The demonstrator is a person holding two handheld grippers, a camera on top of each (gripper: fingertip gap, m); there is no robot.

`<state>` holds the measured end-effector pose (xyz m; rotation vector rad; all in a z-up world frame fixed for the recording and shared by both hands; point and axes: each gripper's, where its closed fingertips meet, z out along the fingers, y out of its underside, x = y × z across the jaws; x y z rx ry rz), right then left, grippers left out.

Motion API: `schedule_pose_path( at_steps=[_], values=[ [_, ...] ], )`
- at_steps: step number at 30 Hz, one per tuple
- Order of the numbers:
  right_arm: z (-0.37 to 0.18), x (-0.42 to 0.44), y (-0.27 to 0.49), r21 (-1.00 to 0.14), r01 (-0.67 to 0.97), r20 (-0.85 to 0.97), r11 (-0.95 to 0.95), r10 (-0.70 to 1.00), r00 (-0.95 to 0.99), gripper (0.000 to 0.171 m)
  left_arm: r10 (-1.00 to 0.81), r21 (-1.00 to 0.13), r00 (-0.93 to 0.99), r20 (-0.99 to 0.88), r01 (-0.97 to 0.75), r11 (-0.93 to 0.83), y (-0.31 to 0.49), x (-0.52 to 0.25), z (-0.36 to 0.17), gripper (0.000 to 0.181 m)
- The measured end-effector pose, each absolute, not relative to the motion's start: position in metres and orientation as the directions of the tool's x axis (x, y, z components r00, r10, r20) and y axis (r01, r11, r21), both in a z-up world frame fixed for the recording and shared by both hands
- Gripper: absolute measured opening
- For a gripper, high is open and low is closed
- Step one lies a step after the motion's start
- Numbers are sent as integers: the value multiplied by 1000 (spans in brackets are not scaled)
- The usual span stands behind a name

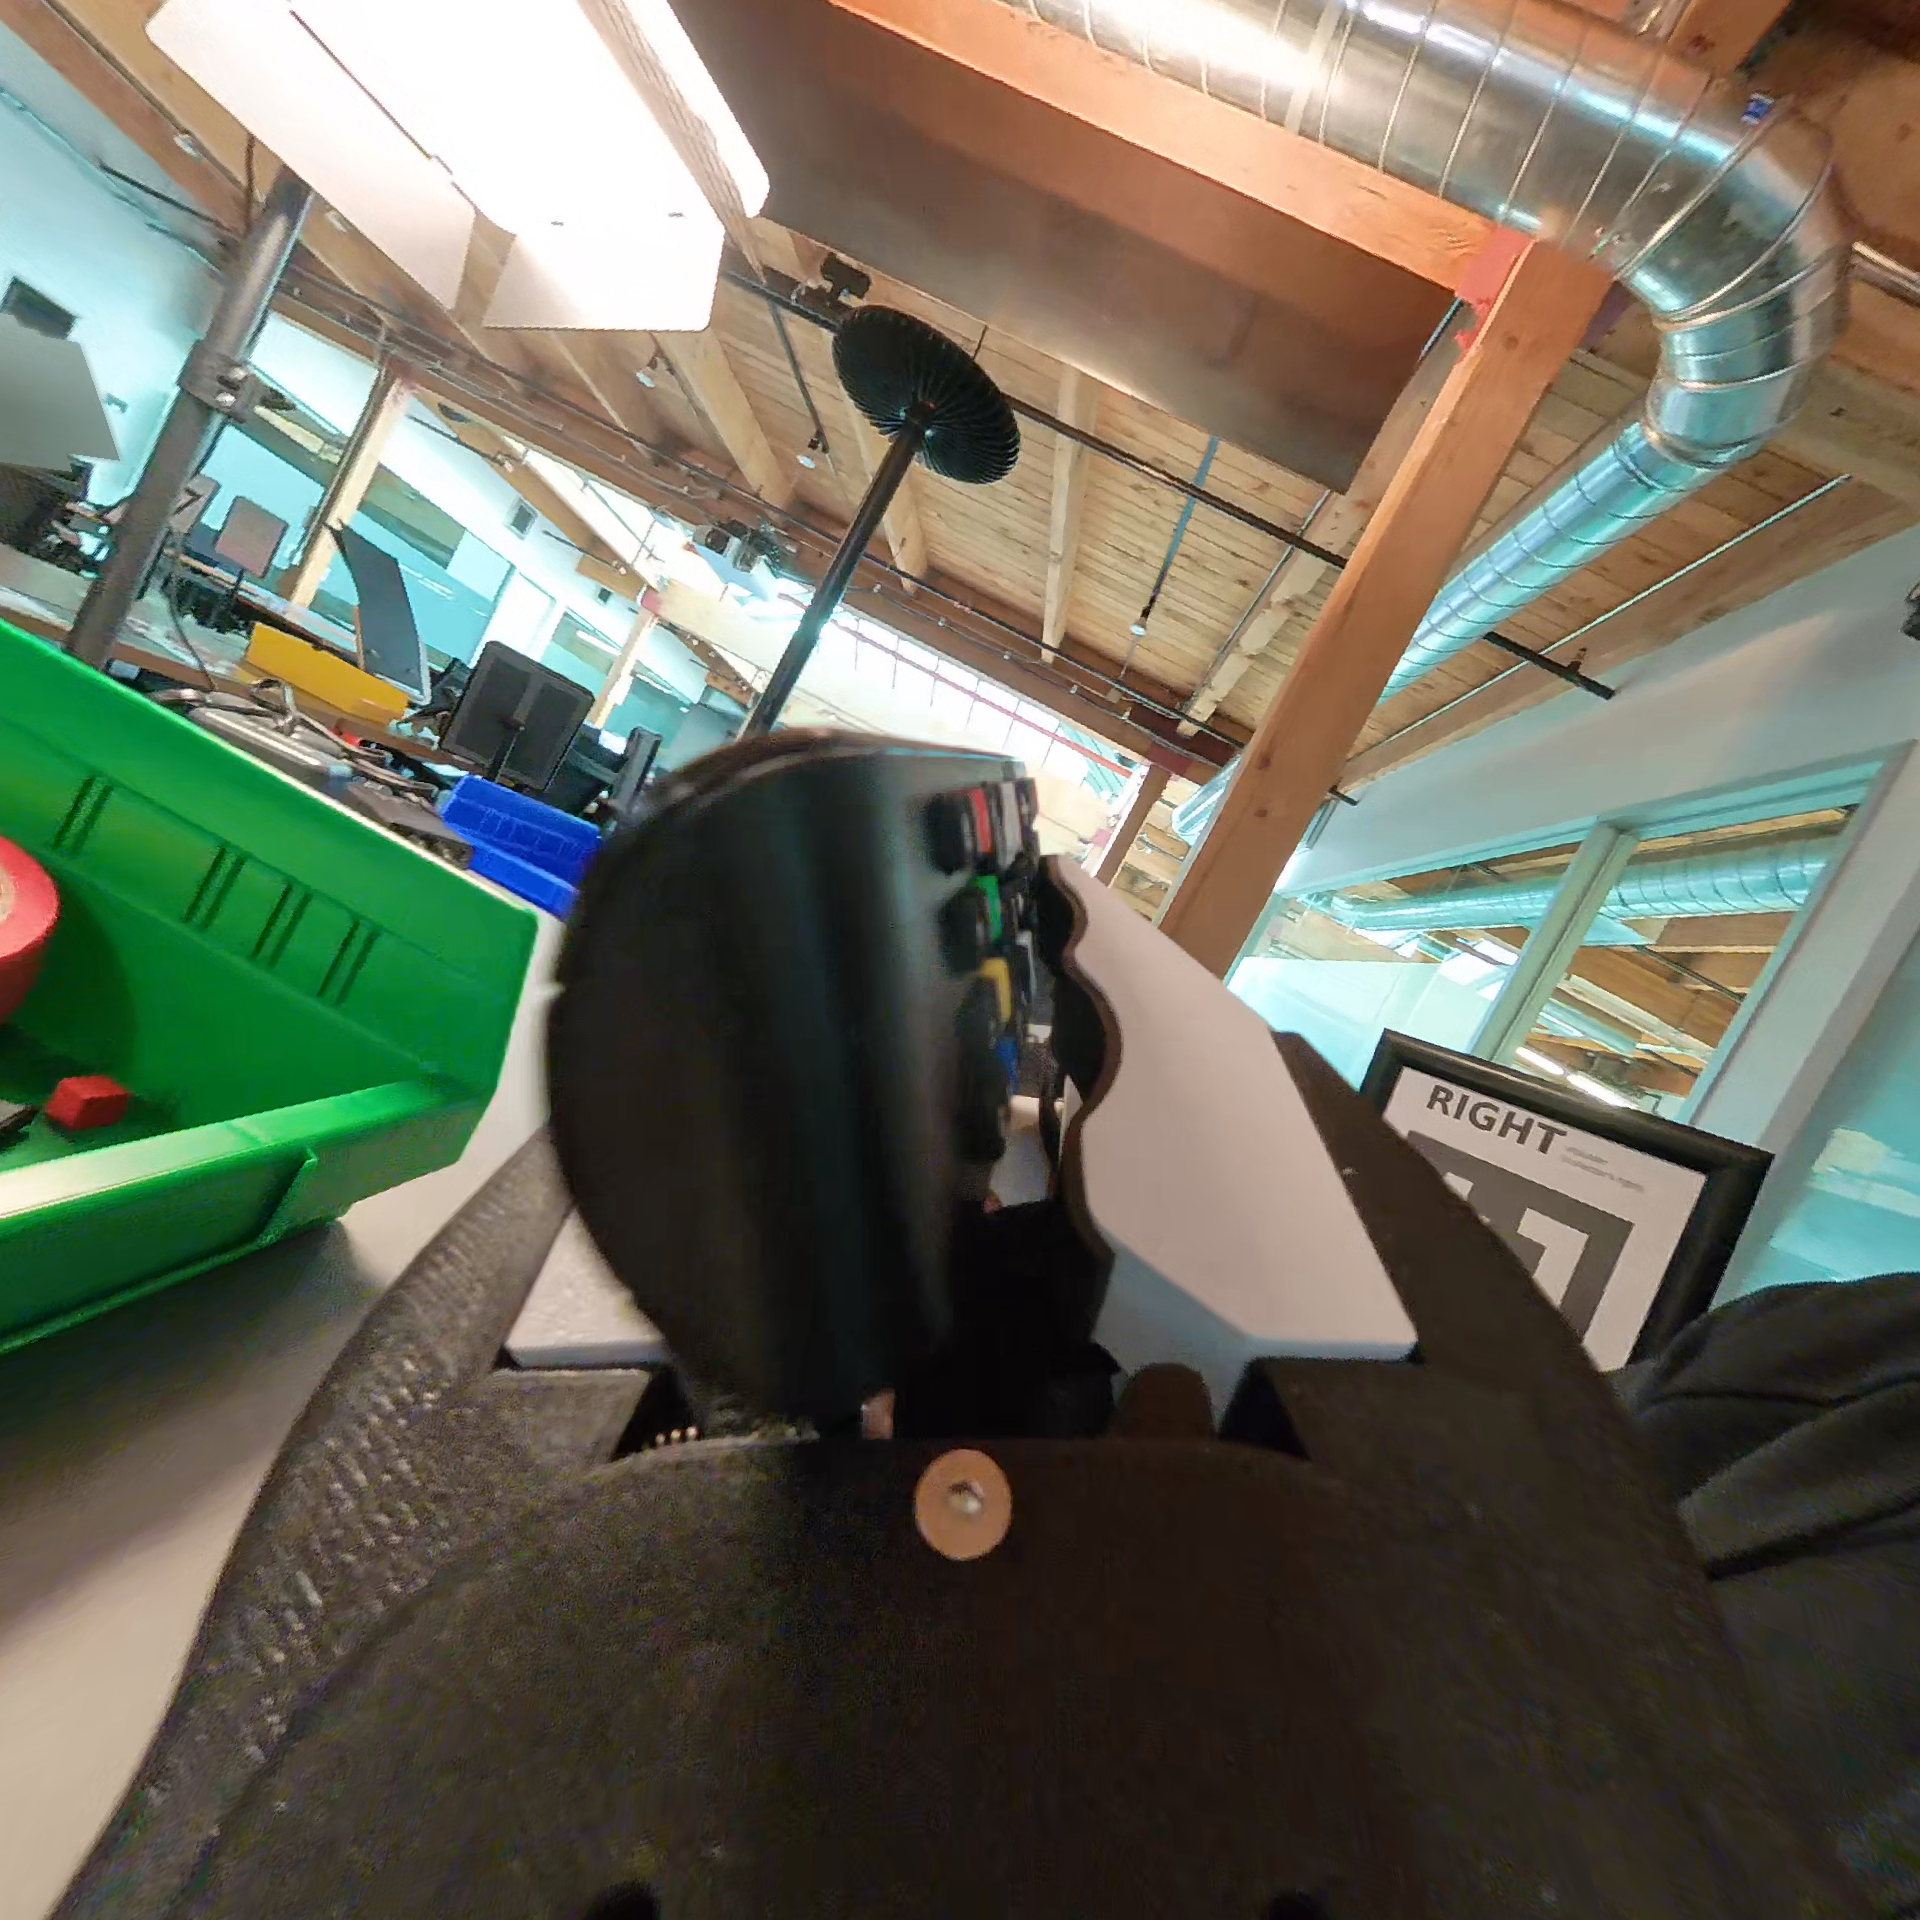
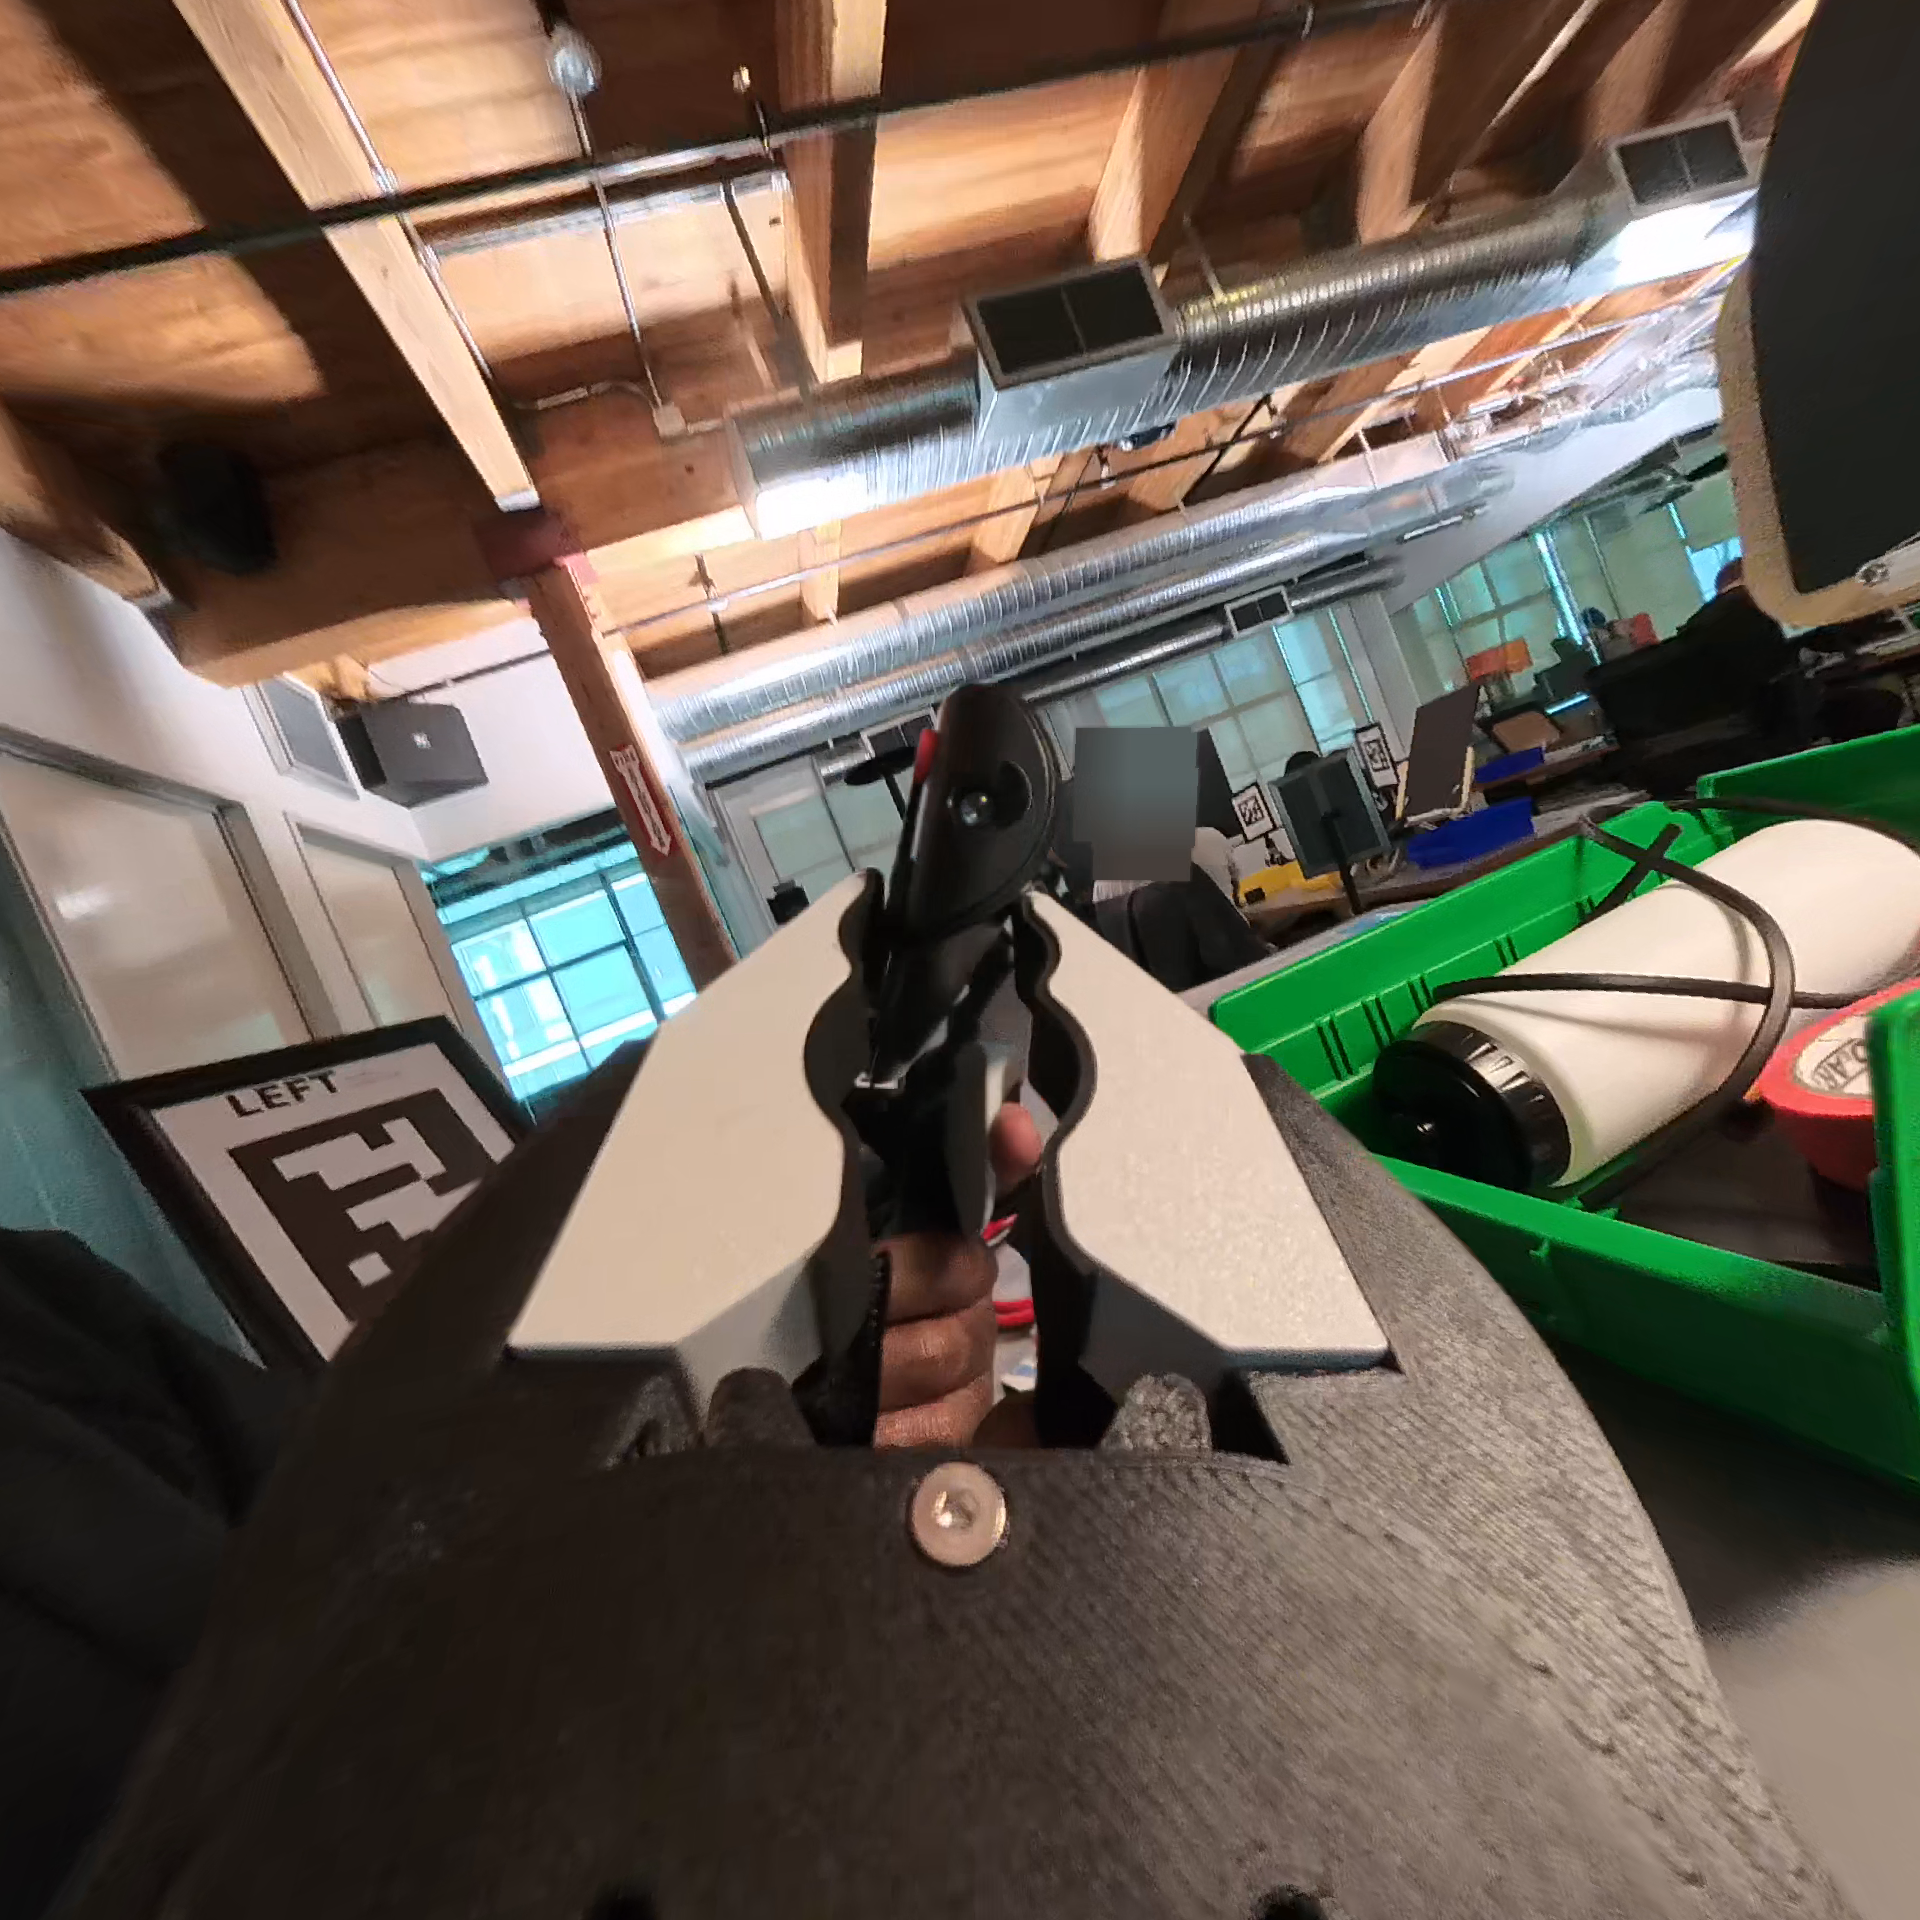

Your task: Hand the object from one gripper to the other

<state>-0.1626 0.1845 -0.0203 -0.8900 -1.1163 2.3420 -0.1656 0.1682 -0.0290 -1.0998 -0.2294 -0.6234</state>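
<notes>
The object is a black remote-like device with coloured buttons (image 1: 769,1039). In the left wrist view it fills the gap between my left gripper's (image 1: 805,904) grey fingers (image 1: 1195,1091) and hides most of the left finger. In the right wrist view the same device (image 2: 977,821) stands edge-on between my right gripper's (image 2: 945,894) wavy black pads (image 2: 831,1039), sticking out past the tips. A hand (image 2: 935,1340) and a grey finger of the other gripper (image 2: 987,1091) show below it, between the right fingers. Both grippers look closed on the device.
A green bin (image 1: 260,935) sits at the left with red tape (image 1: 21,925) in it. In the right wrist view the bin (image 2: 1558,1278) holds a white cylinder (image 2: 1662,987), a black cable and red tape (image 2: 1829,1091). Framed marker cards (image 1: 1558,1195) (image 2: 343,1164) stand behind. Both grippers' tips are close together, under 4 cm apart.
</notes>
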Motion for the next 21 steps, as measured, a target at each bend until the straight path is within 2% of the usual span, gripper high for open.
schedule_pose_path(
  at_steps=[2, 4, 5, 6, 7, 8, 10, 13, 15, 17, 19, 21],
  values=[
    [-18, -162, 187, -771, -75, -393, -632, 566, -725, 26, -390, -764, 803, 451, 573, 297, 167, -160, -27, 24],
    [-19, -163, 183, -766, -49, -406, -641, 543, -735, 41, -360, -779, 827, 432, 543, 314, 166, -161, -27, 26],
    [-22, -163, 177, -778, -20, -407, -627, 529, -745, 43, -354, -782, 833, 426, 536, 319, 166, -162, -27, 26],
    [-25, -163, 170, -793, 8, -404, -610, 516, -755, 41, -365, -778, 829, 424, 539, 322, 165, -160, -26, 27],
    [-27, -163, 165, -808, 21, -395, -589, 514, -762, 28, -380, -773, 821, 426, 548, 318, 165, -158, -25, 27],
    [-28, -163, 164, -819, 7, -380, -573, 534, -755, 23, -389, -774, 815, 430, 554, 306, 167, -156, -26, 26],
    [-26, -164, 171, -824, -42, -360, -565, 579, -731, 23, -380, -774, 809, 448, 564, 288, 170, -157, -28, 27],
    [-18, -161, 187, -771, -76, -389, -632, 563, -730, 22, -356, -760, 809, 467, 573, 305, 170, -164, -28, 40],
    [-18, -161, 189, -756, -57, -407, -652, 537, -739, 22, -387, -751, 801, 456, 580, 316, 165, -162, -25, 26],
    [-18, -162, 187, -754, -57, -410, -655, 536, -738, 25, -384, -753, 807, 448, 572, 325, 164, -163, -25, 25],
    [-19, -162, 181, -766, -39, -405, -641, 529, -745, 36, -373, -756, 812, 449, 567, 326, 165, -164, -26, 24],
    [-22, -163, 174, -781, -7, -407, -624, 517, -753, 32, -389, -758, 801, 455, 578, 303, 168, -160, -27, 24]
  ],
)
